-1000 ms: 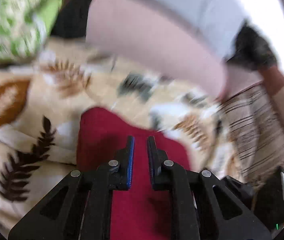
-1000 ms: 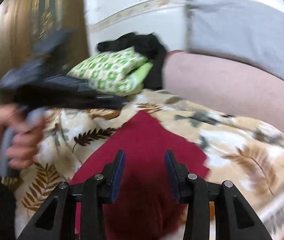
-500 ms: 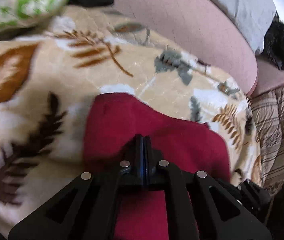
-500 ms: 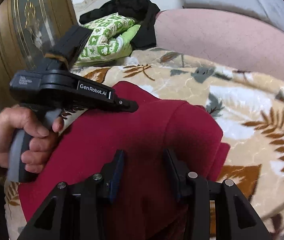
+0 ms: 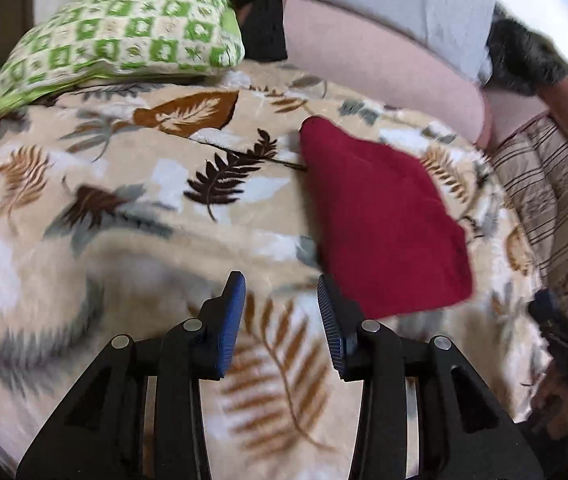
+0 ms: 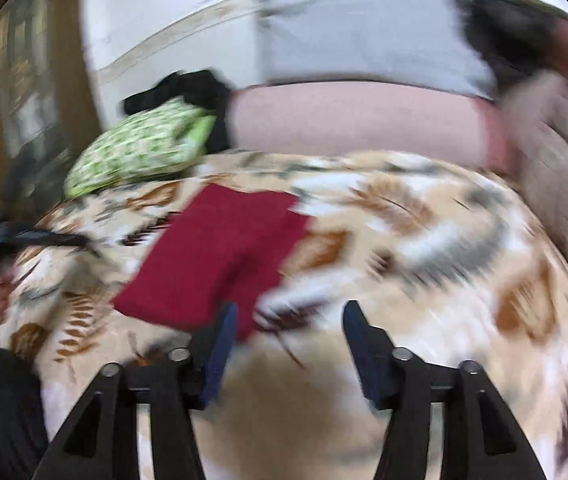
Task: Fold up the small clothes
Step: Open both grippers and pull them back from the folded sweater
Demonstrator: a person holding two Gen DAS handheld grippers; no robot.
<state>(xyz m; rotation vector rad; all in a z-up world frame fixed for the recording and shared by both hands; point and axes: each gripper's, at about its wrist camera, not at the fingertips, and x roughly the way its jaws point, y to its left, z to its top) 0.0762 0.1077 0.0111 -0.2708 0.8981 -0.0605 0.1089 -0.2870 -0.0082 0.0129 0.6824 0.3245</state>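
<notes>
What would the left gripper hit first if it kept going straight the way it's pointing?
Most likely the leaf-print blanket: only blanket shows between the opening, empty jaws of the left gripper. The folded red garment lies off to its right.

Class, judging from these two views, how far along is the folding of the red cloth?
Done: the red cloth lies folded into a compact shape on the leaf blanket. In hand: nothing; the left claw and right claw are both opening, with only blanket between them. Left: no other unfolded small clothes are plainly visible.

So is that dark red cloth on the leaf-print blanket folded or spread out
Folded. The dark red cloth lies as a compact, thick-edged wedge on the leaf-print blanket, with neither gripper touching it.
</notes>
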